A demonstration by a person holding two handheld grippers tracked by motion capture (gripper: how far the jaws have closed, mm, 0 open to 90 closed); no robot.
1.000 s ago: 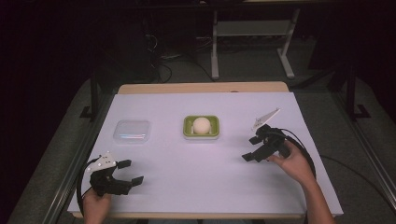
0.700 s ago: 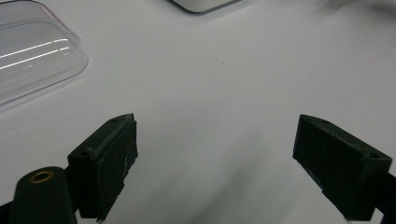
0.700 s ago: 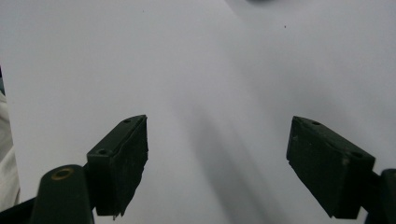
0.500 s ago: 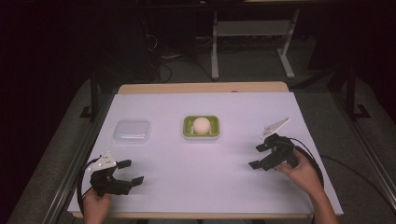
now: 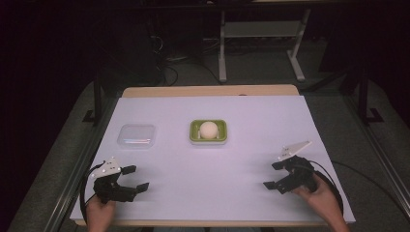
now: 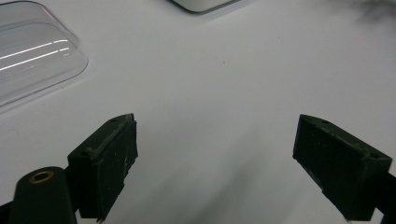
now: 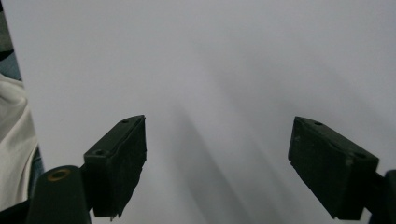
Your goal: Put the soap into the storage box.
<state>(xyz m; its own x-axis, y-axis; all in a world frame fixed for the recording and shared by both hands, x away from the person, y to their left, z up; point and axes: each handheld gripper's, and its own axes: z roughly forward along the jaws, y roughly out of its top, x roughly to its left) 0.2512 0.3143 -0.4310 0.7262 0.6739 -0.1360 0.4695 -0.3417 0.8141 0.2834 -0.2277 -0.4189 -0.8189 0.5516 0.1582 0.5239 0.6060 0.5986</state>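
A green tray [image 5: 193,130] holding a pale round ball [image 5: 209,129] sits at the table's middle back. A clear plastic lid [image 5: 137,136] lies to its left; its corner [image 6: 32,56] appears at the top left of the left gripper view. My left gripper [image 5: 135,178] rests near the front left corner, jaws spread wide and empty [image 6: 215,168]. My right gripper [image 5: 273,175] is near the front right, also open with nothing between its jaws [image 7: 217,163], pointing across bare white table.
The white table cover [image 5: 208,193] spans the whole top, with a wooden edge [image 5: 208,91] at the back. A metal stand [image 5: 261,34] and cables lie on the dark floor beyond. A pale cloth [image 7: 14,140] shows at the left of the right gripper view.
My right gripper has drawn back toward the front right edge of the table. The left gripper has stayed in place.
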